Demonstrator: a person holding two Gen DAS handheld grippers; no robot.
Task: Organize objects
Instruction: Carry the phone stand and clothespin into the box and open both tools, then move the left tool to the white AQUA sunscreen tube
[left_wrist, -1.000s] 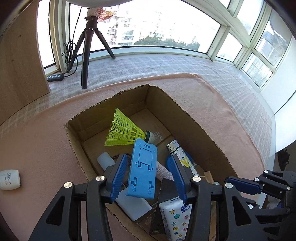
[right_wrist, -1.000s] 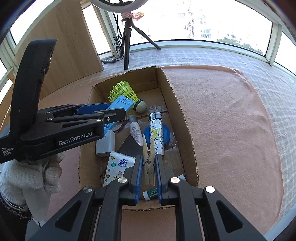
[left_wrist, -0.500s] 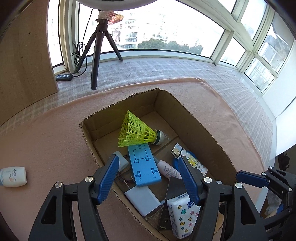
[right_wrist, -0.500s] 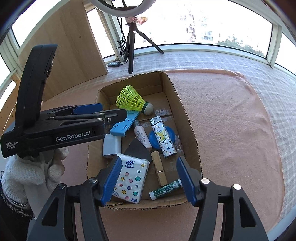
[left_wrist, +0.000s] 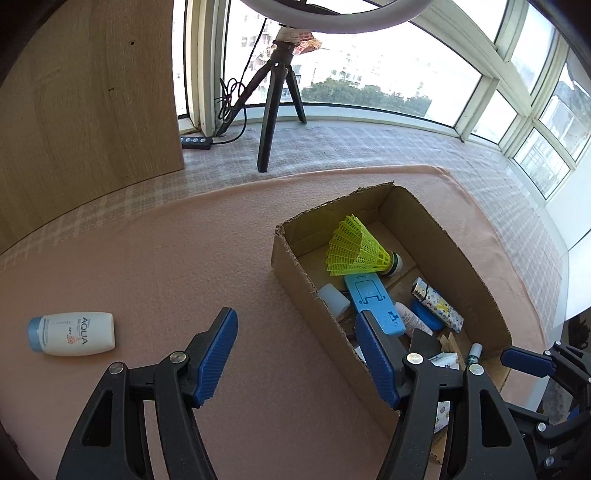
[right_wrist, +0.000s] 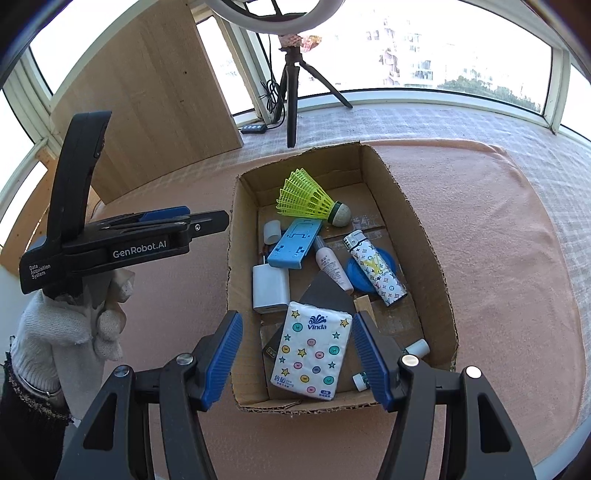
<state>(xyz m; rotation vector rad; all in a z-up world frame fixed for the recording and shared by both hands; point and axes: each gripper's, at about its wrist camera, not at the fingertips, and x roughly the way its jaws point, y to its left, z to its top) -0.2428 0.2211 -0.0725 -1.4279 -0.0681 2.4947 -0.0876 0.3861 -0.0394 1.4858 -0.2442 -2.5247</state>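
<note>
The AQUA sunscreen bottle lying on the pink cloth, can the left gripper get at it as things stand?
Probably yes. The AQUA bottle lies alone on the pink cloth, outside the cardboard box, and the left gripper is open and empty, with nothing between them.

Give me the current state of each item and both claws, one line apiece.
Left claw: open, empty, above the blanket.
Right claw: open, empty, above the box.
Cardboard box: open-topped, holding items.
Shuttlecock: lying on its side in the box.
Blue phone stand: folded flat in the box.
Tissue pack: flat in the box.
Sunscreen bottle: capped, lying on the blanket outside the box.
</note>
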